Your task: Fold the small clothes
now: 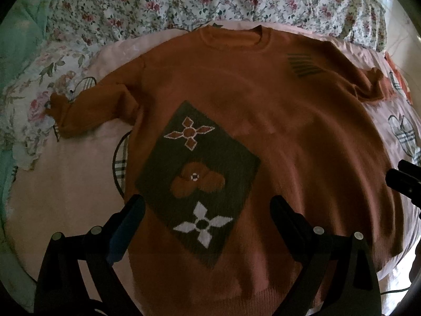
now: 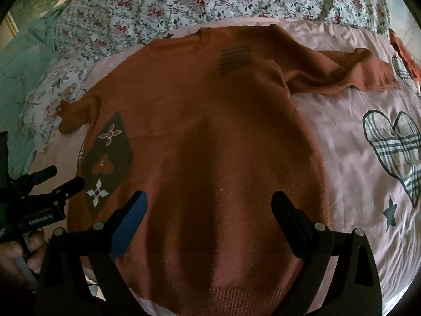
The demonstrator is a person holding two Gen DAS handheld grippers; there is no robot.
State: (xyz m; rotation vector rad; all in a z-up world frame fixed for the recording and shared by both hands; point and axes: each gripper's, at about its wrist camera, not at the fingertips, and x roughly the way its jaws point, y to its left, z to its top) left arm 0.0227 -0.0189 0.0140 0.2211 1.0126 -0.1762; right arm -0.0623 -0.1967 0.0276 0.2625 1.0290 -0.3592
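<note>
A rust-orange knitted sweater point(image 1: 263, 121) lies spread flat, front side up, on a pale pink bed sheet point(image 1: 65, 184) printed with plaid hearts and stars. The neckline lies at the far end from both tools and the ribbed hem at the near end.

The left hand-held gripper point(image 1: 208, 210) hovers over the lower front of the garment with its jaws spread wide and nothing between them. Directly ahead of it, between the two fingers, sits a dark olive diamond-shaped knit panel point(image 1: 200, 173) bearing an orange flower and two four-petal motifs, one white. The left sleeve point(image 1: 92, 108) lies bunched, out to the left of this tool.

The right hand-held gripper point(image 2: 209, 210) is likewise wide open and holds nothing. It is positioned above the lower middle of the sweater, near the hem, with bare orange knit between its fingers. A dark striped patch point(image 2: 235, 59) lies ahead of it on the chest. The right sleeve point(image 2: 342, 73) extends ahead and to the right across the sheet, creased but roughly flat.

Whether either tool touches the fabric cannot be determined.

Beyond the neckline lies a white quilt with a red floral print point(image 2: 210, 2), rumpled along the far side of the bed.
</note>
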